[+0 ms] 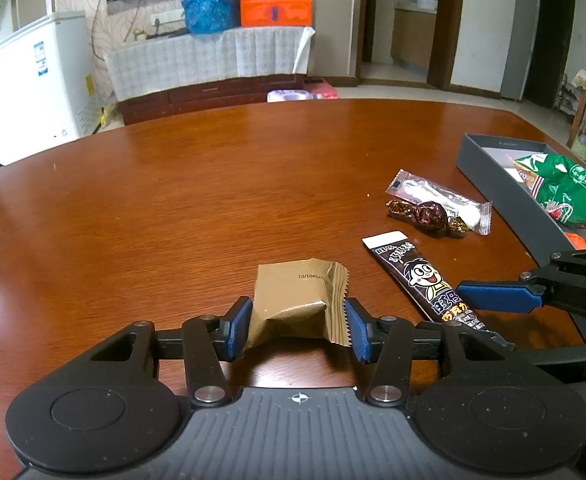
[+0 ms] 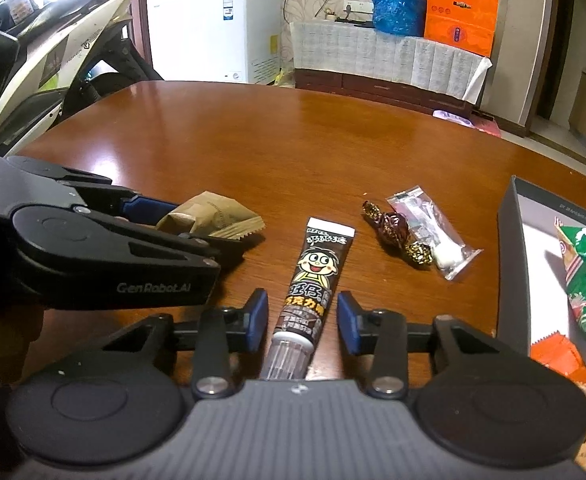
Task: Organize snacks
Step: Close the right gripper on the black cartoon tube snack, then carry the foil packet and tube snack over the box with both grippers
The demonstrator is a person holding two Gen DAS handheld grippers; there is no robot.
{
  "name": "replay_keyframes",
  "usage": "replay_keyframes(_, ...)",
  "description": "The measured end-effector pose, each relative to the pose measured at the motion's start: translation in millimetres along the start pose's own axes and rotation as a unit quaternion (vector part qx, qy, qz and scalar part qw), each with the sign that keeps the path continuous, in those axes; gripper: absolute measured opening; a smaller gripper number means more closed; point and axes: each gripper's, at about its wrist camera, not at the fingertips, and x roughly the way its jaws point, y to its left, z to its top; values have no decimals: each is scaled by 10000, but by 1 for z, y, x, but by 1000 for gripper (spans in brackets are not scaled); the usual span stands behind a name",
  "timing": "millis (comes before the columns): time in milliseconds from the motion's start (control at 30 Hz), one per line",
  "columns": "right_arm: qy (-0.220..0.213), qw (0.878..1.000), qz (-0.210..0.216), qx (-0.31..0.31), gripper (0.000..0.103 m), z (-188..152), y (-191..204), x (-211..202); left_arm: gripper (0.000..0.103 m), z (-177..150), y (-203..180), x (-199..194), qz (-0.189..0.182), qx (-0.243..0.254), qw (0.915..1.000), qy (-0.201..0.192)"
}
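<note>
A tan foil snack packet (image 1: 293, 300) lies on the brown table (image 1: 213, 200), and my left gripper (image 1: 299, 328) is shut on it, a blue pad pressing each side. To its right lies a black chocolate tube (image 2: 313, 276) with a cartoon face. My right gripper (image 2: 303, 320) straddles the tube's lower end, open, with a gap showing on both sides. In the left wrist view one of its blue fingers (image 1: 497, 298) lies beside the tube (image 1: 425, 280). The right wrist view shows the left gripper (image 2: 189, 226) holding the packet (image 2: 217, 216).
A dark foil-wrapped candy (image 1: 429, 214) and a clear packet (image 1: 433, 192) lie beyond the tube. A grey open box (image 1: 493, 172) at the right holds a green bag (image 1: 569, 192) and orange packets. A scooter (image 2: 53, 60) stands past the table's left edge.
</note>
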Motion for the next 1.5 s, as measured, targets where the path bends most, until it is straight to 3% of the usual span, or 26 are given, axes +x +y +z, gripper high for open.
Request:
replay_keyframes(100,-19,10000,-14,-59,29,-1,2,0,41,0,0,-1,2,20,10000,-9)
replay_keyframes(233,-75,9999,65,-121,24,-3,2,-1,39,1,-1,-1,-30,72,10000,2)
replay_keyframes(800,-510,9984,64,247,23,4,-15,-25,35,9,-3,-12,-102,26,9996,-278)
replay_keyframes(1500,-949,9941,-111,521,23,13,-39,-72,35,28,-34,-20,-238,-35,9983,-539)
